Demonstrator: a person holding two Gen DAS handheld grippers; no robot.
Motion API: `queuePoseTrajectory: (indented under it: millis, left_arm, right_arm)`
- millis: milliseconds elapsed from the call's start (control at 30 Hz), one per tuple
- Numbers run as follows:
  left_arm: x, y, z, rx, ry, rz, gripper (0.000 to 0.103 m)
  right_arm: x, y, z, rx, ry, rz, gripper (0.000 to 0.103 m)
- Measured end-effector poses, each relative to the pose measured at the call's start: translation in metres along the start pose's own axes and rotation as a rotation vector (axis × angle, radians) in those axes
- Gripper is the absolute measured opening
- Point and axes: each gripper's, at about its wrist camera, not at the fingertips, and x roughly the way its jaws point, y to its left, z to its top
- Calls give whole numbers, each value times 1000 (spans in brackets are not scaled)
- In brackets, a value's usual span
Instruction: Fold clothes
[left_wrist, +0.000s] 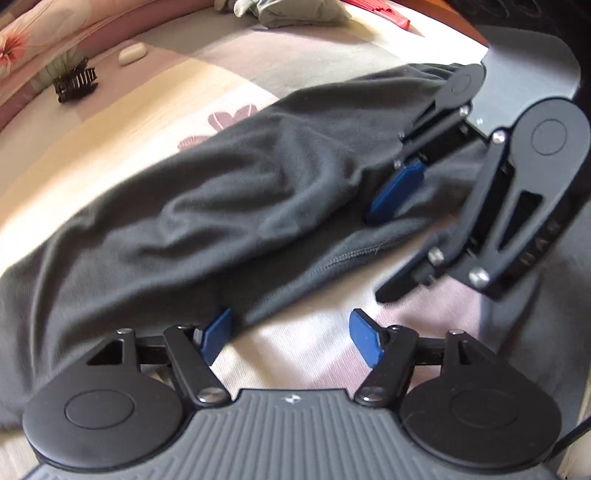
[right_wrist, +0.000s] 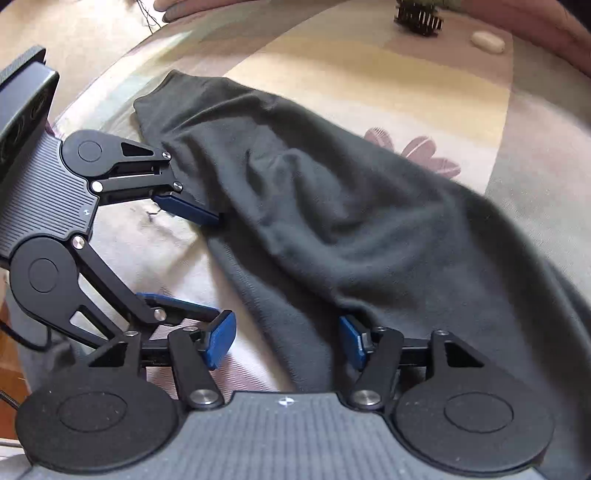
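A dark grey garment (left_wrist: 229, 206) (right_wrist: 351, 206) lies rumpled in a long strip across the floral bed sheet (left_wrist: 110, 147) (right_wrist: 369, 96). My left gripper (left_wrist: 291, 334) (right_wrist: 192, 258) stands open at its near edge: one blue pad touches the cloth's border and bare sheet lies between the jaws. My right gripper (right_wrist: 286, 338) (left_wrist: 399, 236) is open too. The garment's stitched hem runs between its jaws. One blue pad (left_wrist: 399, 190) rests on the cloth, and neither pad presses it. The two grippers sit close together along the same edge.
A black hair claw clip (left_wrist: 75, 83) (right_wrist: 419, 18) and a small white oval object (left_wrist: 132, 53) (right_wrist: 487, 41) lie on the sheet beyond the garment. A pile of grey-green clothes (left_wrist: 295, 13) sits at the far side, beside something red (left_wrist: 373, 13).
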Motion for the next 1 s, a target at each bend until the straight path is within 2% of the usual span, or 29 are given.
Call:
queuePoseTrajectory:
  millis: [33,100,167,267,400,467,567,667,733,833,933,967,1000]
  left_arm:
    - [-4,-1,-4,-1,3,-8,68]
    - [-13,2,-9,-21,-12,-18,64]
    - [-25,9,-10,-14,-81,9,64]
    - [-27,29,-6,-23,-143,4,67]
    - [-5,51,-14,25,-113,24,67]
    - [-7,59,-23,24,-132,-19,69]
    - [-13,58,-35,17,-120,-60,73]
    - [-22,55,-44,34,-121,-69,73]
    - [-29,55,-43,41,-136,-42,70]
    - [-31,59,-35,59,-178,17,71]
    - [-12,61,-27,66,-152,37,72]
    - [-7,61,-28,68,-147,41,73]
    - [-8,62,-30,32,-153,32,73]
  right_arm:
    - [1,5,-3,8,20,22,77]
    - [1,17,-6,-20,35,-6,77]
    - [-3,18,-4,20,36,-25,75]
    - [-8,16,10,83,-38,-69,72]
    - [12,19,28,173,-78,-129,73]
    - [16,25,31,235,-126,-148,77]
    - [22,37,28,305,-148,-160,87]
    - [25,54,22,331,-119,-124,88]
    - [20,57,20,340,-104,-109,87]
    - [13,49,29,337,-157,-102,81]
    - [23,36,45,351,-187,-65,81]
    - [27,33,48,355,-191,-52,82]
    - [29,33,48,352,-195,-36,88]
